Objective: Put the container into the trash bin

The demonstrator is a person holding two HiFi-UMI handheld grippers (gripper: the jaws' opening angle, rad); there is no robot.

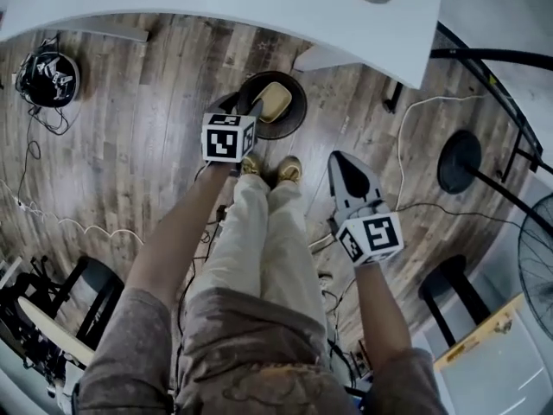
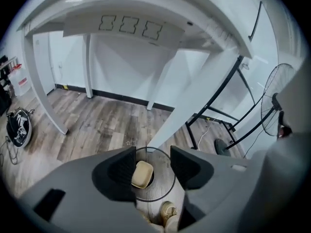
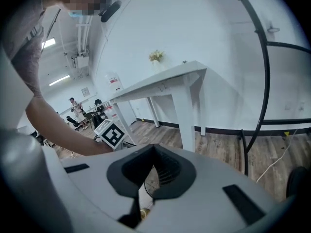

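A tan container (image 1: 275, 99) lies inside the round dark trash bin (image 1: 296, 115) on the wood floor, just in front of the person's shoes. My left gripper (image 1: 251, 111) hangs above the bin's near-left rim. In the left gripper view its jaws (image 2: 153, 164) stand open and empty, with the container (image 2: 142, 174) far below between them inside the bin's rim (image 2: 172, 178). My right gripper (image 1: 343, 164) is to the right of the bin, above the floor. Its tips (image 3: 153, 147) meet, with nothing held.
A white table (image 1: 259, 7) overhangs the floor just beyond the bin. A black helmet-like object (image 1: 47, 78) and cables lie at the left. A fan's round base (image 1: 458, 161) and a black metal frame (image 1: 510, 102) stand at the right. Dark stools (image 1: 449, 296) are near the person.
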